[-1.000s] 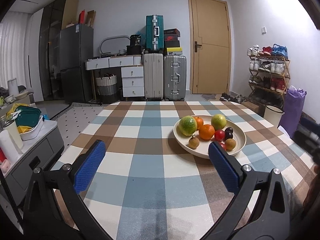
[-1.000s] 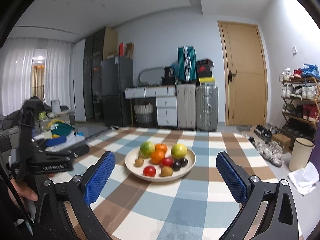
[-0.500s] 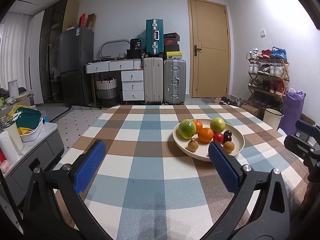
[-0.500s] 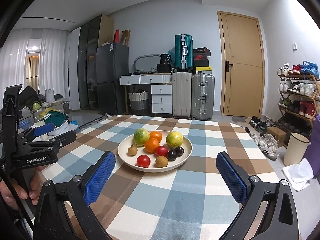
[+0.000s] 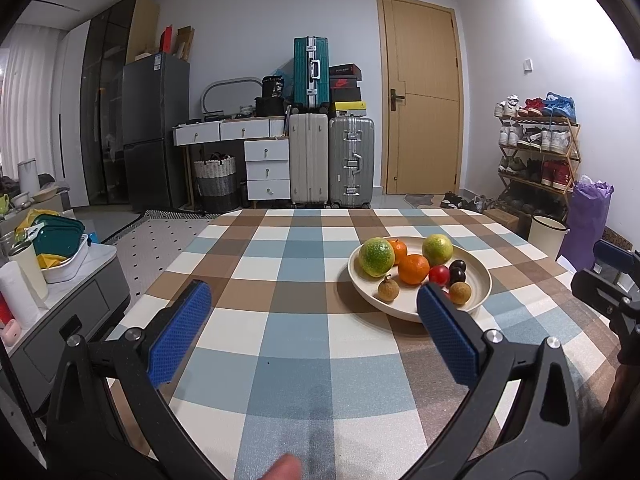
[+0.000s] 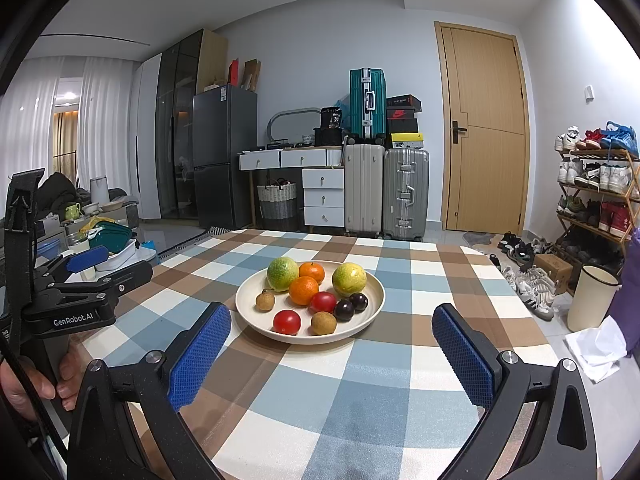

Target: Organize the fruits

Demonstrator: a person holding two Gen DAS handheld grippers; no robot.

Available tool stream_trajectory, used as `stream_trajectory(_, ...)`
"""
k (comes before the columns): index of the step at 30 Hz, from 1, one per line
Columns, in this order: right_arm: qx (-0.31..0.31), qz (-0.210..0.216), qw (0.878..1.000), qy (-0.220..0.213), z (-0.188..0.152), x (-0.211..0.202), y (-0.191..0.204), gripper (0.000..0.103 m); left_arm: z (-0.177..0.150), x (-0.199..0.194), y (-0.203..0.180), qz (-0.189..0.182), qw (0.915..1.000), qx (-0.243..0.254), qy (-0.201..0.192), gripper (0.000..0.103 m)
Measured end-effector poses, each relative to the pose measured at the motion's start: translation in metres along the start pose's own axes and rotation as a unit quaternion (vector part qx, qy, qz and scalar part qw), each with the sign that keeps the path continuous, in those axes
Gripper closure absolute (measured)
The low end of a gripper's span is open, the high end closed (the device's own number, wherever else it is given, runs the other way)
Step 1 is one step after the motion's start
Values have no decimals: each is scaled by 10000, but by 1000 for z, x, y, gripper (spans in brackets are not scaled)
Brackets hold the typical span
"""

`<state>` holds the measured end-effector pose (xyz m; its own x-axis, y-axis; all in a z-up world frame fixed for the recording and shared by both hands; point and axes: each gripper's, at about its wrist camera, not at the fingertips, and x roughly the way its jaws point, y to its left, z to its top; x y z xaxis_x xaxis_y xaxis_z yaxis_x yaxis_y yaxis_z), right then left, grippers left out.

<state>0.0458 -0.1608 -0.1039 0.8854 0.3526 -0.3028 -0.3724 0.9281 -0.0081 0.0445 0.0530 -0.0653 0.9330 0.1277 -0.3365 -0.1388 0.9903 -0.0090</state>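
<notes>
**Fruits heaped on one plate, both grippers empty and short of it**

Fruits point(image 6: 316, 296) all lie together on the cream plate point(image 6: 372, 308), which sits on the checked tablecloth point(image 6: 360, 392) toward the far half of the table. Two green-yellow ones point(image 6: 283, 273) stand at the back with two oranges point(image 6: 304, 290) between them; two red ones point(image 6: 286, 321), two dark plums point(image 6: 344, 309) and two small brown ones point(image 6: 265, 300) fill the front. Several touch their neighbours. No fruit lies on the cloth itself.

Whether this pile is the sorted result or a mix waiting to be separated, the pictures do not settle; it fits either.

The right gripper point(image 6: 330, 354) is aimed at the plate from just short of its near rim, jaws spread wide and holding nothing. The left gripper point(image 5: 314, 336) is off to the plate's left, jaws likewise released and empty, its right finger point(image 5: 446, 336) overlapping the plate's near edge in its own view.

Risks, as I judge them: the fruits are round and packed close, so pads closing on one could nudge a neighbour and send it rolling over the shallow rim. The small brown ones and plums may slip from wide pads. Ripe red ones could bruise under a hard squeeze. A finger catching the rim might tip or slide the plate on the cloth.
</notes>
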Motion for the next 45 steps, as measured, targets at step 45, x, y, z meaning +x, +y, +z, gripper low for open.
stream_trajectory(45,0,0,10000,3,1,1,0,0,1,-4,2,4,10000,-10,-18,0)
